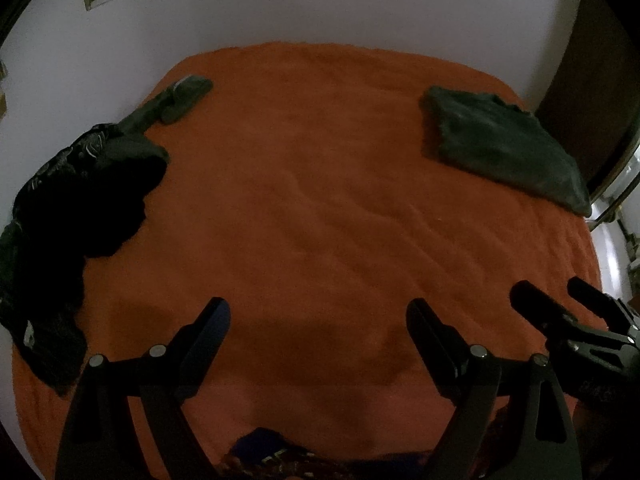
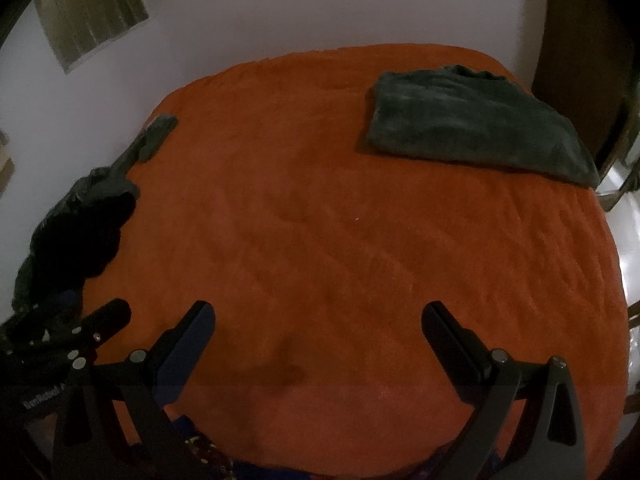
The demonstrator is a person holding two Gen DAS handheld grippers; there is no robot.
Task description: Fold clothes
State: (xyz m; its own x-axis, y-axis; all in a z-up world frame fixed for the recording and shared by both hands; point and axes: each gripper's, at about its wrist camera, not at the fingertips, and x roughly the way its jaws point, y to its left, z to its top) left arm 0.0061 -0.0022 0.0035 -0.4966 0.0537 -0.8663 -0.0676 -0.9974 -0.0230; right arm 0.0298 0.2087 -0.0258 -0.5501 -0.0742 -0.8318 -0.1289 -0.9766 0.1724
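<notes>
Two grippers, left gripper [image 1: 318,308] and right gripper [image 2: 318,312], jaws spread, empty, above the orange bed [image 1: 320,200].

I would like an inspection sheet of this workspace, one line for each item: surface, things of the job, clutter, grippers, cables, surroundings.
Surface: bed with orange cover, lightly wrinkled, middle bare.
Job's things: folded dark green garment lies flat at the far right; dark crumpled clothes pile sits on the left edge; a small folded dark piece lies at the far left, past the pile.
Clutter: patterned blue fabric at the near edge, partly hidden.
Grippers: left gripper open, holding nothing; right gripper open, holding nothing; both are above the near part of the bed.
Cables: nothing seen.
Surroundings: white wall, window with bars at the upper left, dark wooden furniture at the right.
</notes>
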